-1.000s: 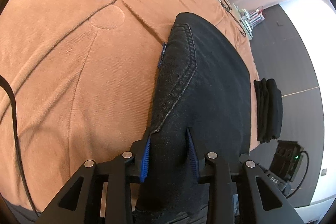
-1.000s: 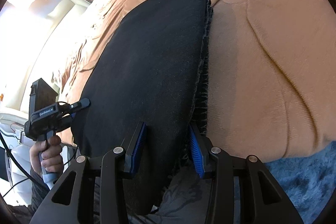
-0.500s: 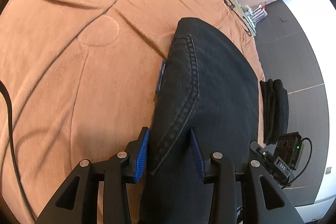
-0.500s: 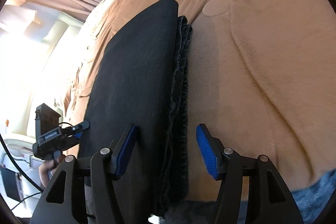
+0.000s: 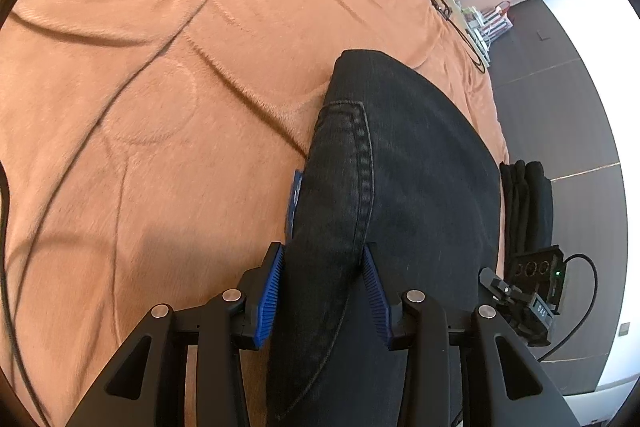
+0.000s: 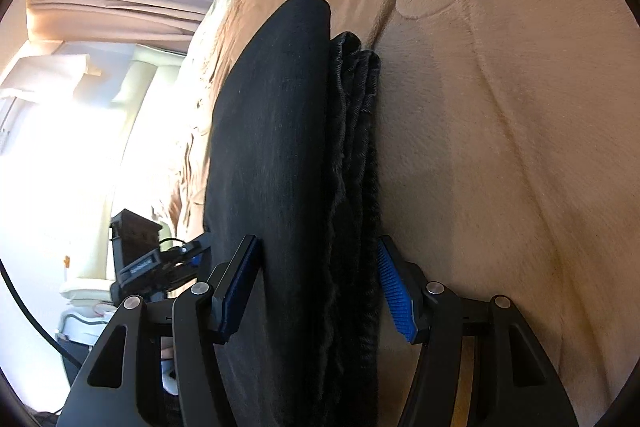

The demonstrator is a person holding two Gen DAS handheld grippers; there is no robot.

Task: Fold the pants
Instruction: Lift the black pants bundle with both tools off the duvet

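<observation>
A: Black denim pants, folded, lying ahead of and between both claws on a rust blanket. Left claw narrow, pads pressed to both sides of the stitched fold. Right claw wide, layered edges between the pads, a gap showing at the right-hand pad, so nothing gripped there.

B: Likely failure from here?

A: Uneven hold. With only the left claw pinching, any pull probably drags that side alone, skewing the fold and sliding the upper layer off the lower ones.

B: Cause on the right side?

A: Stacked edges sitting off-centre between the pads, nearer the left-hand one. Closing as placed may catch only some layers, leaving the rest to sag open. Also possible: plush blanket pinched together with the denim below the claw.
</observation>
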